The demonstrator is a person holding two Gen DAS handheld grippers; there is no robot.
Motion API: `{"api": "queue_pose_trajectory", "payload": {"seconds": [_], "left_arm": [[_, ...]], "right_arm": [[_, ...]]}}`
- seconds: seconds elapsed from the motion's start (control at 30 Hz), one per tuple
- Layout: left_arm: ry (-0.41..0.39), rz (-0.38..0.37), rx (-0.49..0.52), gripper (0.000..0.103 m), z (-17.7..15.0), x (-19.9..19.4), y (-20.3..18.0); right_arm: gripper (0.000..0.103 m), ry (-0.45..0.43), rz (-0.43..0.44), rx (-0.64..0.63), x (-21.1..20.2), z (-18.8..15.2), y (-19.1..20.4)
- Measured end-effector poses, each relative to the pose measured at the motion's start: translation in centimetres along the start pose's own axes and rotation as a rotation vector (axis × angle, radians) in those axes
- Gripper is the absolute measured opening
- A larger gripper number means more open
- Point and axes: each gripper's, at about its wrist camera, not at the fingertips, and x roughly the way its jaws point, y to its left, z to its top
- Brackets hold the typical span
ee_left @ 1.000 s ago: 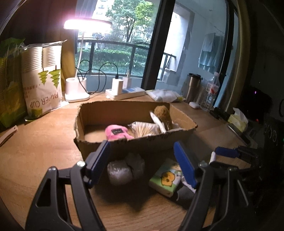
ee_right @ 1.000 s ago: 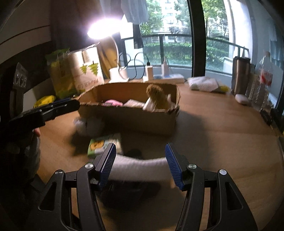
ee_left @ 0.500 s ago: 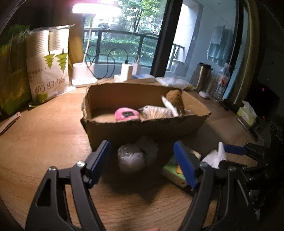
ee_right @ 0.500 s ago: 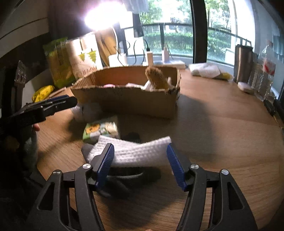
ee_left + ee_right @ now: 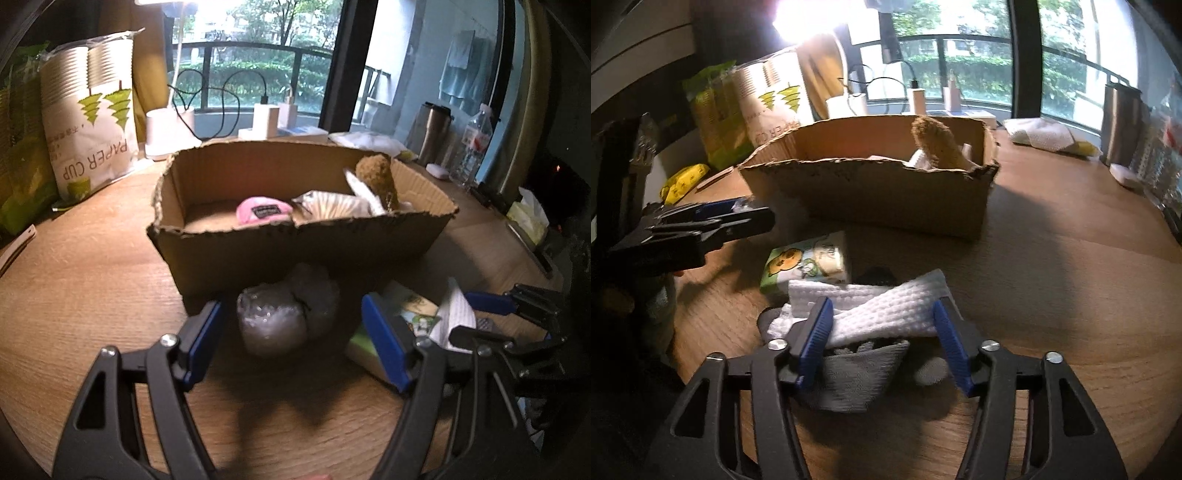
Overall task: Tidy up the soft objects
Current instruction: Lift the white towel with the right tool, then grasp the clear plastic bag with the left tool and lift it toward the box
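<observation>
A crumpled clear-plastic bundle (image 5: 273, 317) lies on the wooden table against the front of a cardboard box (image 5: 295, 251). My left gripper (image 5: 291, 332) stands open around the bundle, its pads clear of it. The box holds a pink soft item (image 5: 262, 210), a striped piece (image 5: 332, 203) and a brown plush (image 5: 376, 177). My right gripper (image 5: 882, 317) is closing its jaws on a white ribbed cloth (image 5: 886, 306), both pads against it. Under the cloth lies a grey knitted piece (image 5: 857, 373). A green tissue pack (image 5: 809, 262) sits just beyond it.
A bag of paper cups (image 5: 92, 122) and green packs stand at the left. A lamp base (image 5: 166, 133), chargers and cables line the far edge by the window. A steel flask (image 5: 432, 129), a bottle (image 5: 472, 144) and a tissue box (image 5: 528, 218) stand at the right.
Both grippers have sunk and moved closer to the items. The left now has the plastic bundle between its fingers. The right jaws have narrowed onto the white cloth, bunching it.
</observation>
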Motion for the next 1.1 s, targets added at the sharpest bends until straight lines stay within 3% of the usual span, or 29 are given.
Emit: {"api": "queue_pose_trajectory", "payload": {"seconds": [0.27, 0.4, 0.77, 1.1], "left_arm": [[0.026, 0.003, 0.021, 0.075, 0.1, 0.7, -0.5], [0.024, -0.006, 0.030, 0.074, 0.1, 0.7, -0.6], [0.028, -0.025, 0.056, 0.044, 0.0, 0.6, -1.0], [-0.014, -0.040, 0.059, 0.040, 0.4, -0.8, -1.0]], "right_arm": [[0.023, -0.008, 0.015, -0.067, 0.3, 0.0, 1.1], [0.016, -0.028, 0.011, -0.072, -0.1, 0.0, 1.2], [0.016, -0.157, 0.011, -0.056, -3.1, 1.7, 0.5], [0.016, -0.191, 0.000, -0.050, -3.9, 2.3, -0.2]]}}
